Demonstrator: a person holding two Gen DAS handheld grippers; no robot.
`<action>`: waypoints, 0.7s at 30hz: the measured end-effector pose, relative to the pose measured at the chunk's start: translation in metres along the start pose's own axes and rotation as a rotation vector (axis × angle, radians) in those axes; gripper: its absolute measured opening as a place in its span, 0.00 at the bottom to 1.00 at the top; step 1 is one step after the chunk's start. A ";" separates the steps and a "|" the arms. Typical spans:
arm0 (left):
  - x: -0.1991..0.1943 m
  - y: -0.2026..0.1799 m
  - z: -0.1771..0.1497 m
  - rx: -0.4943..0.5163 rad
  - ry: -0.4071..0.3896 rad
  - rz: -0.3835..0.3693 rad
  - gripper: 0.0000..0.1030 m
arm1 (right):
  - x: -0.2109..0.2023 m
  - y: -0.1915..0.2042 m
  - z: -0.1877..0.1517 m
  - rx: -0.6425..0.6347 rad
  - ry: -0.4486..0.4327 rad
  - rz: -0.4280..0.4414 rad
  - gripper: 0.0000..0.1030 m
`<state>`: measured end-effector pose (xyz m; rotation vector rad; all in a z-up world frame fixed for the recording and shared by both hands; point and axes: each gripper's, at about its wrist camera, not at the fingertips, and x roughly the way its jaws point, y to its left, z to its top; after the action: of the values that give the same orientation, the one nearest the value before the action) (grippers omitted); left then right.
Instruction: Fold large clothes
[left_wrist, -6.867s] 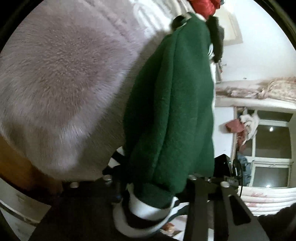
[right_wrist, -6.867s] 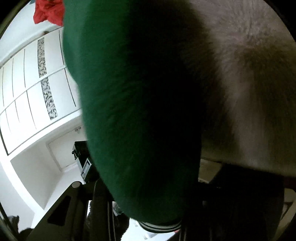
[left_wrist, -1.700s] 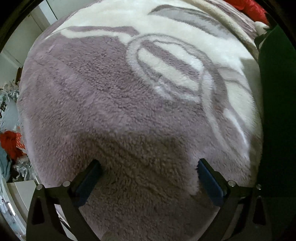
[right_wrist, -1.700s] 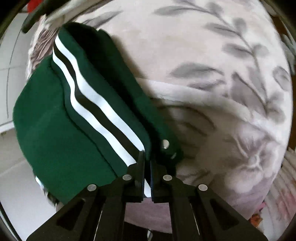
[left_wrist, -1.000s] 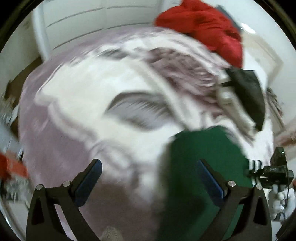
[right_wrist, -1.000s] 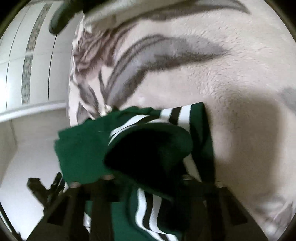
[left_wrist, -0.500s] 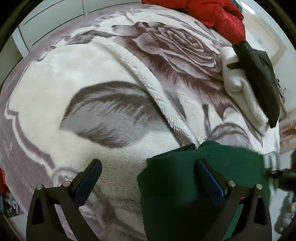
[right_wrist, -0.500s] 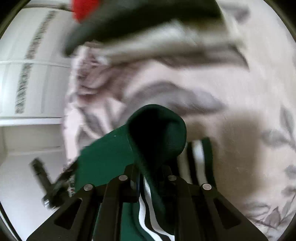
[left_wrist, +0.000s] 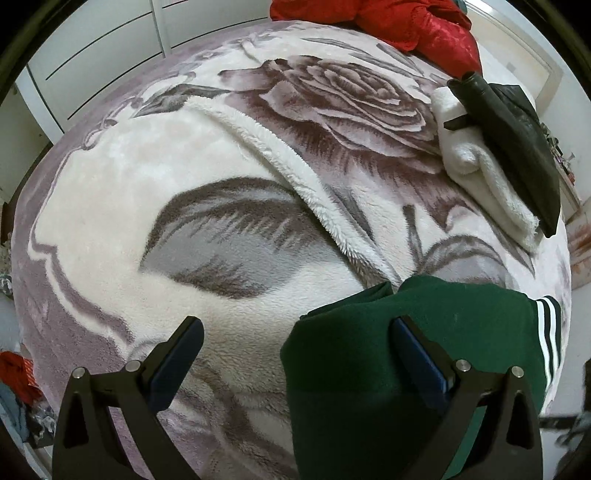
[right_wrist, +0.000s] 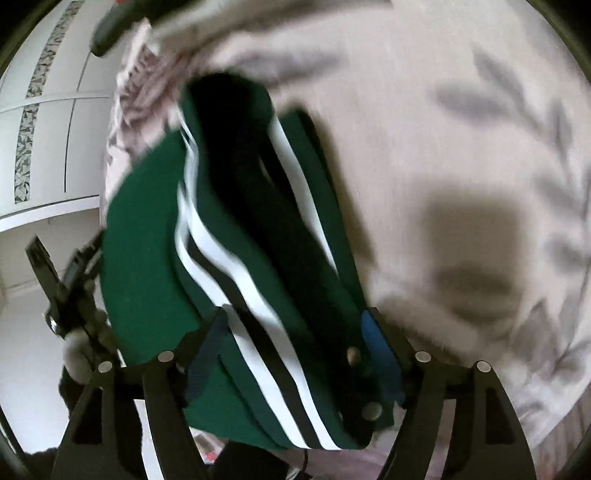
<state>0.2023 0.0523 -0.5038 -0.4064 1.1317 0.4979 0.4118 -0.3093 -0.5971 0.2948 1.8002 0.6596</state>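
Observation:
A dark green fleece jacket with white and black stripes lies folded near the bed's edge, seen in the left wrist view (left_wrist: 369, 369) and in the right wrist view (right_wrist: 229, 240). My left gripper (left_wrist: 295, 354) is open and empty; its right finger (left_wrist: 421, 358) sits over the jacket, its left finger over the blanket. My right gripper (right_wrist: 295, 354) is open, its jaws wide on either side of the jacket's striped edge, holding nothing. The right wrist view is blurred by motion.
A plush pink and grey rose-print blanket (left_wrist: 184, 184) covers the bed. A folded white garment (left_wrist: 480, 177) with a black one (left_wrist: 517, 140) on top lies at the back right. A red garment (left_wrist: 399, 22) lies farther back. White wardrobe doors (right_wrist: 44, 110) stand beside the bed.
My right gripper has let go of the green jacket and opened wide. The jacket has dropped onto the blanket. My left gripper stays open and has moved little in the last half second.

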 end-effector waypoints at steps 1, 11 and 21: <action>0.000 0.000 0.000 0.002 0.001 0.000 1.00 | 0.009 -0.004 -0.003 0.014 0.013 0.018 0.76; -0.002 -0.001 0.000 0.016 0.002 0.000 1.00 | 0.017 -0.012 -0.006 0.025 -0.037 -0.076 0.77; -0.075 -0.003 -0.051 -0.009 0.042 -0.123 1.00 | 0.015 -0.036 -0.016 0.100 -0.021 0.031 0.83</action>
<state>0.1404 0.0096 -0.4530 -0.4928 1.1379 0.3881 0.3964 -0.3354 -0.6260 0.3965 1.8146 0.5872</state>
